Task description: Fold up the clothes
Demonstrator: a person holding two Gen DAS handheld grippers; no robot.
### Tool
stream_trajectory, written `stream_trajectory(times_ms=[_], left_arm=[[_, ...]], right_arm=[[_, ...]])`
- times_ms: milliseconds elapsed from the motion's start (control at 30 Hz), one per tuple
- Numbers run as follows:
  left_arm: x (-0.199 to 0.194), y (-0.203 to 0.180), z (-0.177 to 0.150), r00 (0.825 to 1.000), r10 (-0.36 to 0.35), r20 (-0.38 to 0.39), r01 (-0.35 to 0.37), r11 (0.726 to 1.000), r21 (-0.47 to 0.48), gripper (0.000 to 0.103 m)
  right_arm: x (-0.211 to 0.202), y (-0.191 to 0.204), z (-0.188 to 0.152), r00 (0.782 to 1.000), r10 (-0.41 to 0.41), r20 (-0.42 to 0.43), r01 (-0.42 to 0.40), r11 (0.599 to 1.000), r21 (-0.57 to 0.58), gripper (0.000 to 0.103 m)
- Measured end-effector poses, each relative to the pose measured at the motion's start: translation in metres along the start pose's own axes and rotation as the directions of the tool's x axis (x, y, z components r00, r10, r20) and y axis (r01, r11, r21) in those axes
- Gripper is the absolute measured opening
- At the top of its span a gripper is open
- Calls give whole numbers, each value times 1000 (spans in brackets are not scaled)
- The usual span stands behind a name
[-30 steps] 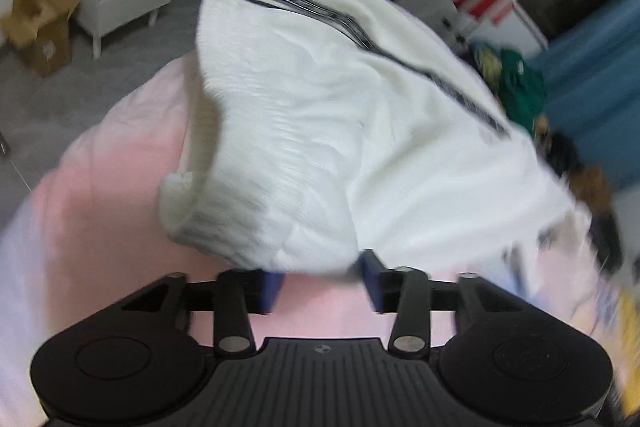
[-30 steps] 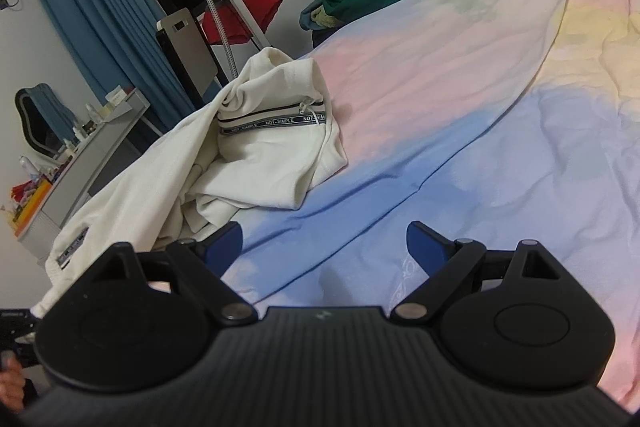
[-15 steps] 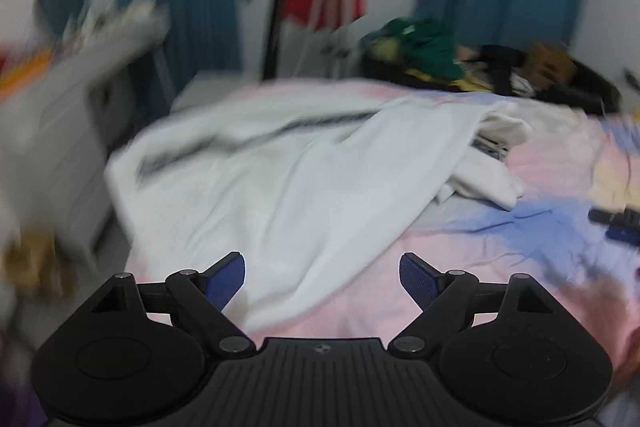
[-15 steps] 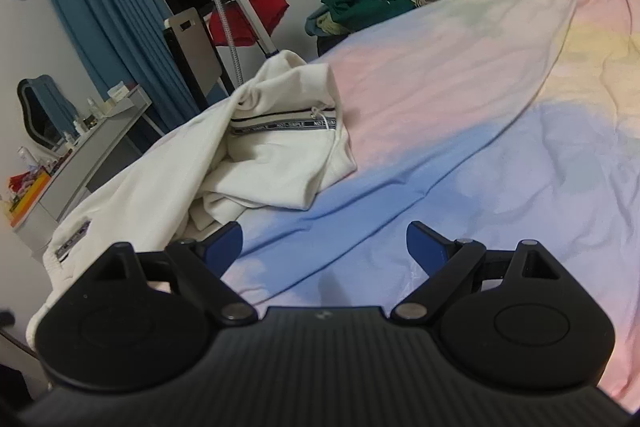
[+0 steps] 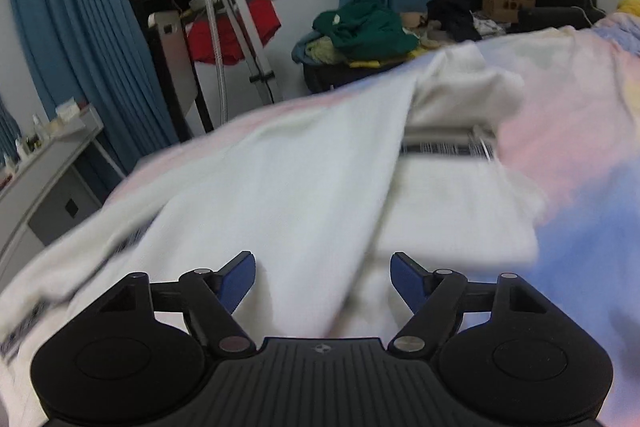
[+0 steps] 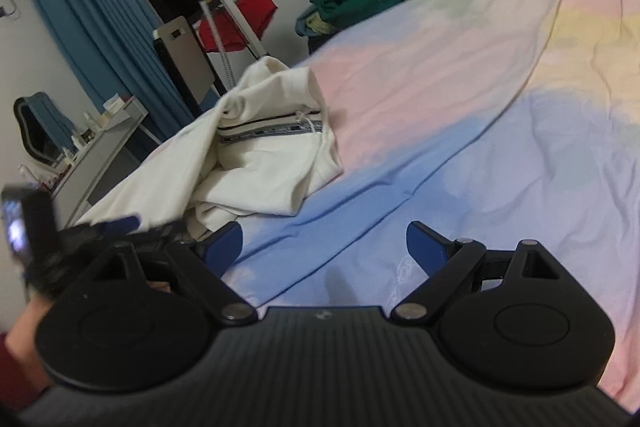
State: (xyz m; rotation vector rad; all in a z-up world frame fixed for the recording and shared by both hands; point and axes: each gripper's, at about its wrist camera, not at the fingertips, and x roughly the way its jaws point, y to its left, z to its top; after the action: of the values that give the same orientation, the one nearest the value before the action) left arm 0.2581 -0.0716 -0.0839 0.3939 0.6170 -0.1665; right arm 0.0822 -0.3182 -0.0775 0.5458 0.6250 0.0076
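Left wrist view: the left tool [image 5: 323, 277] hangs low over the white garment [image 5: 280, 195], its fingers spread wide with nothing between them. The garment sprawls across the bed [image 5: 580, 155], one part bunched beyond a black-and-white printed band [image 5: 444, 148]. The picture is blurred, so finer creases cannot be read.

Right wrist view: the right tool [image 6: 325, 241] is likewise wide apart and empty, over bare sheet beside the garment [image 6: 260, 171]. The left tool [image 6: 116, 227] shows at the garment's near edge.

Risk, as I judge it: the garment's long end trails toward the bed's edge, so a pull could drag it off; pinching the bunched part could catch several layers and fold crookedly.
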Motion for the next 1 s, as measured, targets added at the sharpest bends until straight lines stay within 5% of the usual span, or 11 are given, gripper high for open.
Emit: stream_trajectory(times_ms=[167, 233, 300, 400, 533, 733, 900, 1000], left_arm=[[43, -32, 48, 997, -15, 70, 12, 999, 44, 68], [60, -45, 62, 998, 6, 67, -12, 996, 93, 37], [72, -54, 68, 999, -11, 41, 6, 993, 120, 17], [56, -51, 68, 997, -30, 71, 22, 994, 108, 5], [-4, -38, 50, 989, -85, 122, 73, 992, 101, 3], [-97, -30, -10, 971, -172, 169, 162, 984, 72, 3], [-142, -20, -79, 964, -212, 158, 221, 975, -41, 3], [-143, -17, -105, 976, -196, 95, 204, 976, -77, 3]], right_arm=[[24, -13, 2, 999, -18, -29, 19, 999, 42, 90], [34, -18, 2, 999, -25, -42, 28, 998, 59, 90], [44, -23, 3, 998, -33, -55, 37, 996, 75, 90], [59, -31, 4, 996, -43, -75, 50, 994, 100, 90], [67, -35, 5, 997, -36, -71, 44, 992, 118, 90], [32, -26, 9, 993, 94, 77, -102, 988, 112, 90], [0, -23, 12, 965, 211, 155, -229, 967, 108, 91], [-12, -24, 11, 954, 259, 152, -278, 953, 121, 91]])
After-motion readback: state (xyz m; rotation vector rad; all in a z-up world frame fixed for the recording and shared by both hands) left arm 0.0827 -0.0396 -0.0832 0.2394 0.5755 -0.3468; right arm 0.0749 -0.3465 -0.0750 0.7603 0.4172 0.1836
